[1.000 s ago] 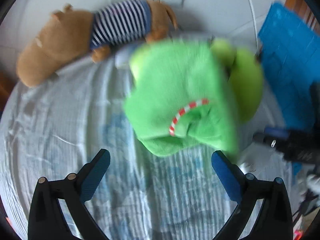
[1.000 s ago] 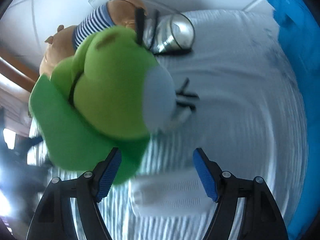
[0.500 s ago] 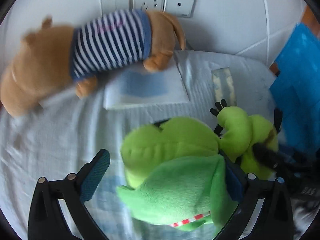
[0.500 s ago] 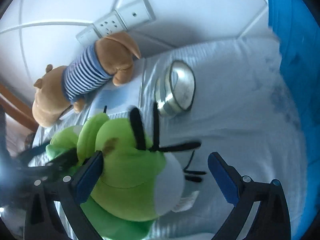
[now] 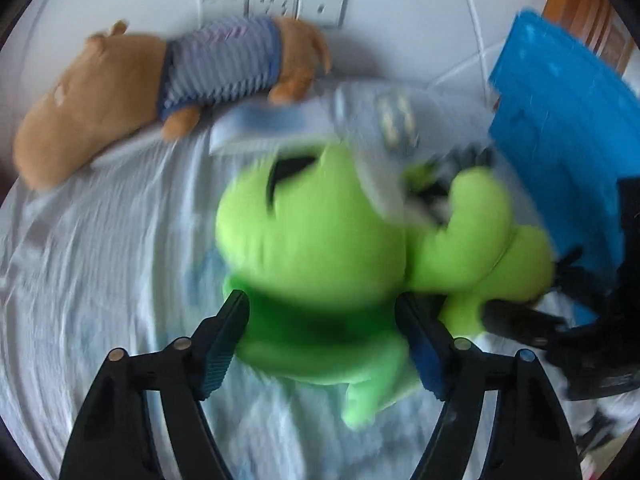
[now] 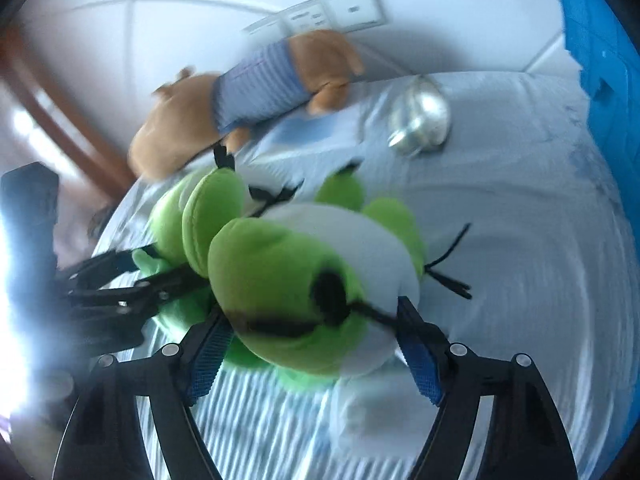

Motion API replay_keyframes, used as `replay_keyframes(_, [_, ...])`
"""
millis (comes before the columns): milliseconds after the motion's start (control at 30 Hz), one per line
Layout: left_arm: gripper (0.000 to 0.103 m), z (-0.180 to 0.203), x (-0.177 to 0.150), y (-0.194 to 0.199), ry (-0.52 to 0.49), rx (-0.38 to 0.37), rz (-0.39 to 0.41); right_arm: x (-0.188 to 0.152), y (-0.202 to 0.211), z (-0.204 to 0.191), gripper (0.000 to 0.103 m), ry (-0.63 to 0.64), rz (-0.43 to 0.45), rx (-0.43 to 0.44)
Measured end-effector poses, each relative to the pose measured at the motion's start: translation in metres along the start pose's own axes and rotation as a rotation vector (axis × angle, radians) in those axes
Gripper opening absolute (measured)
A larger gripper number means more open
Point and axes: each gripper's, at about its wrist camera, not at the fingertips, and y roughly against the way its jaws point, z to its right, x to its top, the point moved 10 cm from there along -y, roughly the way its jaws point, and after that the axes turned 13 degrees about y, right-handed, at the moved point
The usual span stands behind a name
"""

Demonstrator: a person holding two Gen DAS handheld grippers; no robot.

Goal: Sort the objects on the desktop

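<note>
Both views are being smeared by motion blur. The green plush frog (image 5: 320,240) is being rendered without sharp edges, and the stripes on the brown plush dog (image 5: 160,80) are being lost. The blue crate (image 6: 600,60) is being cut off by the edge.

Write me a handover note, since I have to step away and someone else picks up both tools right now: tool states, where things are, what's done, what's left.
Left tool: closing, green frog plush between its pads, apparently touching.
Right tool: closing around the same plush's head.
Frog: on the light cloth, mid-desk.
Brown striped plush: at the back by the wall sockets; metal bowl tipped beside it.
Blue bin: at the right.
Done: nothing visibly sorted.
Left: secure the frog, place it; destination not shown.
</note>
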Motion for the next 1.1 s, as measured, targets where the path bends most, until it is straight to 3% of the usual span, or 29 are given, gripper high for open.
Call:
replay_keyframes(100, [0.075,-0.022,-0.030,0.006,0.038,0.015,-0.041,-0.031,0.006,-0.021,0.078,0.052,-0.057,0.018])
replay_keyframes(233, [0.076,-0.038,-0.039,0.033,0.057,0.038,-0.008,-0.056,0.025,-0.023,0.078,-0.003,-0.053,0.050])
replay_keyframes(333, [0.088,-0.041,-0.029,0.055,0.061,0.043,0.042,-0.059,0.050,-0.010,0.078,-0.064,-0.004,0.027])
replay_keyframes(400, [0.103,-0.041,-0.022,0.067,0.060,0.045,0.075,-0.055,0.064,0.001,0.078,-0.098,0.026,-0.001])
replay_keyframes(700, [0.103,-0.031,-0.009,0.064,0.039,0.044,0.091,-0.048,0.076,0.021,0.079,-0.147,0.045,-0.086])
replay_keyframes(800, [0.103,-0.024,-0.004,0.064,0.034,0.029,0.094,-0.050,0.074,0.030,0.088,-0.158,0.033,-0.118])
replay_keyframes(900, [0.103,-0.015,0.008,0.062,0.014,0.007,0.103,-0.048,0.080,0.038,0.090,-0.173,0.047,-0.137])
replay_keyframes(1000, [0.103,-0.010,0.024,0.051,0.001,0.024,0.112,-0.043,0.082,0.046,0.101,-0.172,0.061,-0.149])
replay_keyframes(1100, [0.103,-0.009,0.038,0.036,0.006,0.058,0.114,-0.036,0.071,0.057,0.102,-0.171,0.069,-0.151])
